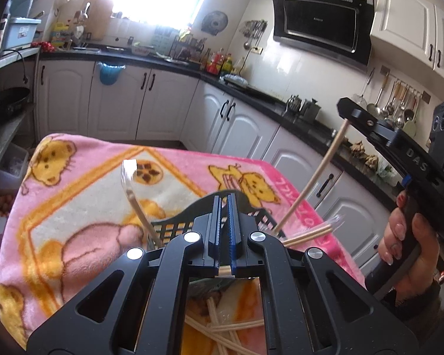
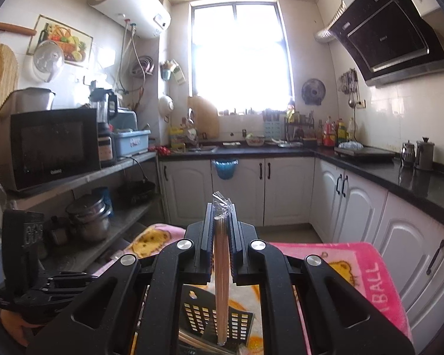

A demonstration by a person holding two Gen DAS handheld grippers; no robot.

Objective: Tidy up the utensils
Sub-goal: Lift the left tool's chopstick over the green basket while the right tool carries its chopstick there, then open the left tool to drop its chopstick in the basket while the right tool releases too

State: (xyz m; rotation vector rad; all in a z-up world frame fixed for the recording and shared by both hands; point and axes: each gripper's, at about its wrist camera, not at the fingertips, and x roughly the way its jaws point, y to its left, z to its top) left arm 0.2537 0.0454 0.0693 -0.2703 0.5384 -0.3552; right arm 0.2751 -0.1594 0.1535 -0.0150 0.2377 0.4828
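From the left wrist camera, the left tool (image 1: pixel 223 222) has its jaws drawn almost together; a sliver of pale wood shows at the base of the pads, so it looks clamped on a thin chopstick, though most of that stick is hidden. Just beyond its tips stands a black slotted basket (image 1: pixel 174 227) on the pink blanket (image 1: pixel 74 183) that covers the worktop. One wrapped chopstick pair (image 1: pixel 139 204) leans in the basket's left side, its clear sleeve sticking up. More loose chopsticks (image 1: pixel 222 331) lie crossed on the blanket beneath the tool, probably the pile yet to be sorted. To the right a hand (image 1: pixel 408 251) grips the right tool (image 1: pixel 344 109), which holds a long wrapped chopstick bundle (image 1: pixel 316 174) slanting down toward the basket's right side, likely so its lower end can drop inside. From the right wrist camera, the right tool is pressed on that bundle, which hangs nearly upright between the pads, plastic wrap crumpled above them. Its lower end sits over the basket, near the perforated wall; whether it touches the bottom cannot be told.
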